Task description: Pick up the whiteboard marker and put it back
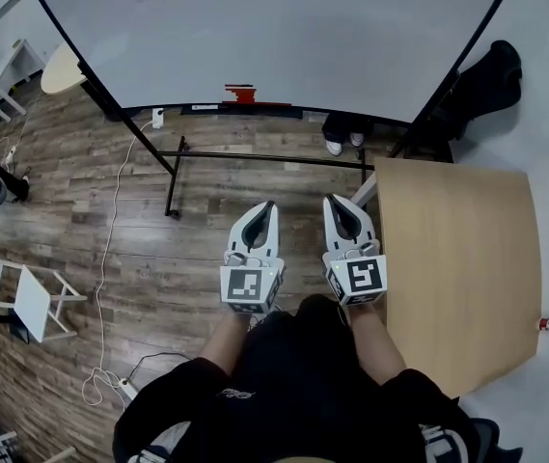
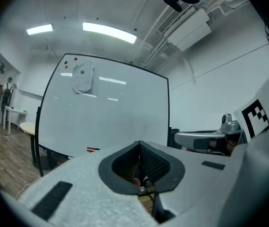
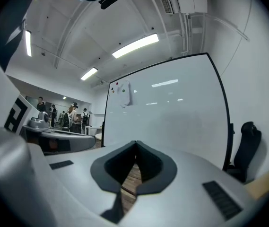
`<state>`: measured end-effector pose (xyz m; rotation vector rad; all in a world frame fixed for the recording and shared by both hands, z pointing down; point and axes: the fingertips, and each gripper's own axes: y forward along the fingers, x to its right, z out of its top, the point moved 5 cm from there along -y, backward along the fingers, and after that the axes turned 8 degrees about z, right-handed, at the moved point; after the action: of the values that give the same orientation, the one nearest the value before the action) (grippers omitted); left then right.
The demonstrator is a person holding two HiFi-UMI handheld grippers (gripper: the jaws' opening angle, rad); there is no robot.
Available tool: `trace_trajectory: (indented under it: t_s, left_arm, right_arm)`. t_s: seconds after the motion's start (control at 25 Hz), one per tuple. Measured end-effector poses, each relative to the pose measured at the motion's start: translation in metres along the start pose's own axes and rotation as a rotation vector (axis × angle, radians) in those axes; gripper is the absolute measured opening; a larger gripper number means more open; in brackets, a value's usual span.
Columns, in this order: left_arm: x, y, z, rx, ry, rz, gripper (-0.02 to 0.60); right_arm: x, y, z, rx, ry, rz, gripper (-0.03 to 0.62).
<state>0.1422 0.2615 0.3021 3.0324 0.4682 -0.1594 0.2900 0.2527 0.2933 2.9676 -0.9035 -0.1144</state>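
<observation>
While it cannot be told for certain, the marker (image 1: 243, 94) is judged to be the red thing lying on the ledge (image 1: 279, 108) at the lower edge of the whiteboard (image 1: 284, 37); its shape is too small to be read. It is also seen as a red streak (image 2: 92, 149) in the left gripper view. It is touched by nothing and lies well apart from both tongs.

The left tongs (image 1: 270, 204) are pressed together with nothing between them, and the same is shown for the right tongs (image 1: 332, 199). Both are held level over the floor (image 1: 158, 239), side by side, pointed toward the whiteboard.

The task is judged not to have been started: the pick-up is not yet done, and the putting back is left as well. An approach to the ledge and a spreading of one pair of tongs would be called for first.

A small red-and-white thing (image 1: 547, 324) is seen at the far edge of the tabletop (image 1: 457, 278), and what it is cannot be made out. Much of each gripper view is filled by the tongs' own bodies, and the ledge is partly cut off behind them.
</observation>
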Motion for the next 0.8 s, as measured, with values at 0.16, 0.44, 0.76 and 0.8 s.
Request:
trace_trajectory:
  t_s: [0.16,0.44,0.76,0.8]
  left_arm:
    - [-0.008,0.012,-0.005,-0.006,-0.011,-0.015,0.005]
    - [-0.024,0.069,-0.016,-0.027,0.007,-0.016,0.005]
    - [-0.04,0.17,-0.017,-0.084,0.059,-0.022,0.005]
    - [-0.041,0.181,-0.019,-0.093,0.052,-0.021,0.005]
  right_arm:
    - [0.002,0.018,-0.004,-0.025,-0.004,0.012,0.0]
    - [0.04,0.069,-0.018,-0.031,0.003,0.021,0.0]
    - [0.106,0.143,-0.033,-0.066,0.026,0.04,0.002]
    - [0.113,0.152,-0.035,-0.072,0.027,0.047,0.0]
